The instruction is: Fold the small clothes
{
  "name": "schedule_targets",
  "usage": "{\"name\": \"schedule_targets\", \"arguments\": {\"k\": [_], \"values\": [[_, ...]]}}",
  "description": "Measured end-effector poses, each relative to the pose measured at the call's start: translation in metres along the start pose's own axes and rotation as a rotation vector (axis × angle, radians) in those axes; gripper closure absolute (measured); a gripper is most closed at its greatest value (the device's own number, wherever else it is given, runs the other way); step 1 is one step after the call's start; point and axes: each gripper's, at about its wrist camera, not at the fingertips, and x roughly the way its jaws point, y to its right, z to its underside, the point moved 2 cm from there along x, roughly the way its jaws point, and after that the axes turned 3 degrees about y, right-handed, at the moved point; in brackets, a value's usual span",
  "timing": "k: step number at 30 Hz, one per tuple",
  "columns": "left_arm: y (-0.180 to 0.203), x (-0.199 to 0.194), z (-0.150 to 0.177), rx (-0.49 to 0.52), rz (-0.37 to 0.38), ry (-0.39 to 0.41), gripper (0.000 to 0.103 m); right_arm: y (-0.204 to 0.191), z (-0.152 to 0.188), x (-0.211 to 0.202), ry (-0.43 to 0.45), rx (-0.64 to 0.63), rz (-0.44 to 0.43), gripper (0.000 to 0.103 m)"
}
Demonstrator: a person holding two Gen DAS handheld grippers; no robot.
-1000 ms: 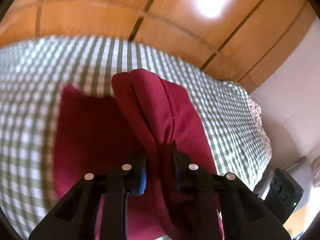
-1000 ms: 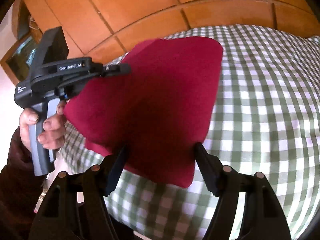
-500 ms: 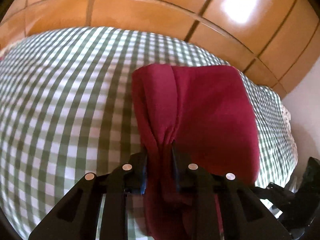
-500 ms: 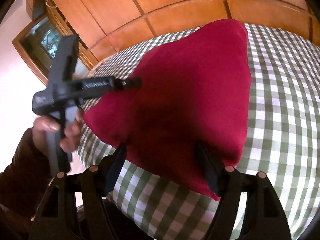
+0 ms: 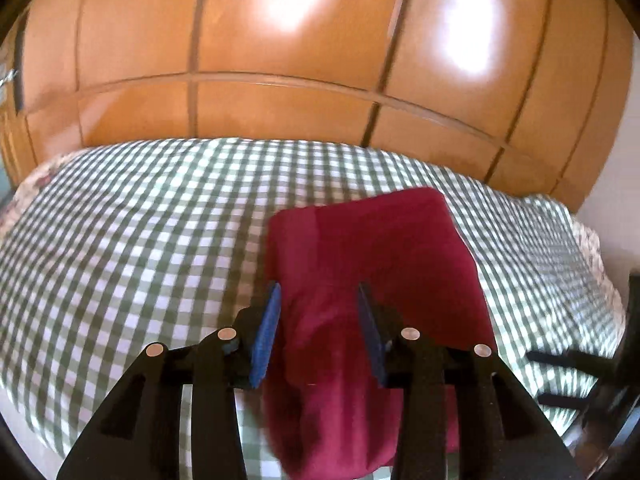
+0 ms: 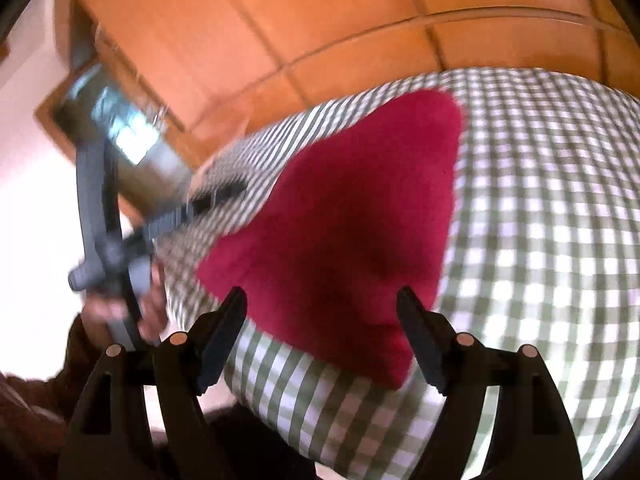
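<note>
A dark red garment lies folded on the green-and-white checked bedcover. My left gripper is open just above the garment's near end, one blue-padded finger on each side, holding nothing. In the right wrist view the same garment lies flat near the bed's front edge. My right gripper is open wide and empty, hovering over the garment's near corner. The left gripper also shows in the right wrist view, blurred, at the left beside the garment.
An orange wooden panelled wardrobe stands behind the bed. The bed's edges fall away at the right and near the front. A framed mirror or window is at the far left. The bedcover stretches to the right.
My left gripper has opened and let go of the red garment, which now lies flat on the bed. The left gripper has pulled back. My right gripper stayed open.
</note>
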Motion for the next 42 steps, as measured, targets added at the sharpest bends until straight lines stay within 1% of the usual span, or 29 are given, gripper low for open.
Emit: {"name": "schedule_targets", "arguments": {"k": [3,6,8,12,14,15,19,22,26,27,28,29,31,32,33,34,36,38,40,42], "values": [[0.008,0.013,0.008,0.017,0.005,-0.034,0.065,0.012,-0.025,0.003,0.028,0.043,0.055,0.028],[0.01,0.019,0.017,0.017,0.009,-0.055,0.065,0.02,-0.051,0.02,0.032,0.072,0.089,0.033],[0.01,0.021,0.019,0.026,0.004,-0.056,0.065,0.02,-0.064,0.026,0.026,0.07,0.092,0.034],[0.01,0.022,0.023,0.03,0.002,-0.064,0.065,0.01,-0.092,0.059,-0.009,0.03,0.118,0.038],[0.008,0.022,0.024,0.028,0.004,-0.067,0.065,0.009,-0.097,0.065,-0.028,0.004,0.128,0.038],[0.008,0.023,0.025,0.027,0.004,-0.069,0.065,0.007,-0.102,0.074,-0.049,-0.01,0.14,0.038],[0.007,0.026,0.031,0.029,0.003,-0.08,0.065,0.013,-0.105,0.102,-0.119,-0.034,0.177,0.039],[0.004,0.028,0.037,0.017,0.006,-0.089,0.065,0.024,-0.11,0.125,-0.196,-0.021,0.194,0.039],[-0.004,0.03,0.051,-0.041,0.025,-0.109,0.066,0.037,-0.109,0.166,-0.286,-0.001,0.227,0.037],[-0.005,0.029,0.054,-0.049,0.027,-0.111,0.066,0.039,-0.106,0.173,-0.297,-0.013,0.232,0.035],[-0.005,0.028,0.056,-0.048,0.024,-0.107,0.066,0.037,-0.104,0.179,-0.289,-0.051,0.245,0.03],[-0.004,0.026,0.059,-0.043,0.018,-0.1,0.066,0.033,-0.103,0.181,-0.279,-0.079,0.254,0.028],[-0.006,0.023,0.061,-0.059,0.018,-0.1,0.066,0.027,-0.101,0.175,-0.248,-0.103,0.259,0.026],[-0.009,0.02,0.061,-0.075,0.026,-0.099,0.066,0.025,-0.1,0.167,-0.228,-0.106,0.244,0.026],[-0.011,0.017,0.06,-0.089,0.037,-0.092,0.066,0.023,-0.099,0.158,-0.206,-0.102,0.227,0.024],[-0.014,0.013,0.059,-0.103,0.046,-0.083,0.066,0.022,-0.095,0.14,-0.165,-0.087,0.2,0.02],[-0.021,0.004,0.056,-0.131,0.06,-0.063,0.066,0.022,-0.086,0.118,-0.124,-0.076,0.181,0.017],[-0.024,0.0,0.053,-0.143,0.055,-0.053,0.066,0.025,-0.067,0.093,-0.101,-0.046,0.152,0.014],[-0.023,-0.003,0.052,-0.146,0.062,-0.05,0.066,0.028,-0.047,0.073,-0.098,-0.008,0.125,0.01],[-0.02,-0.002,0.053,-0.138,0.061,-0.061,0.066,0.03,-0.024,0.058,-0.1,0.031,0.088,0.008]]}}
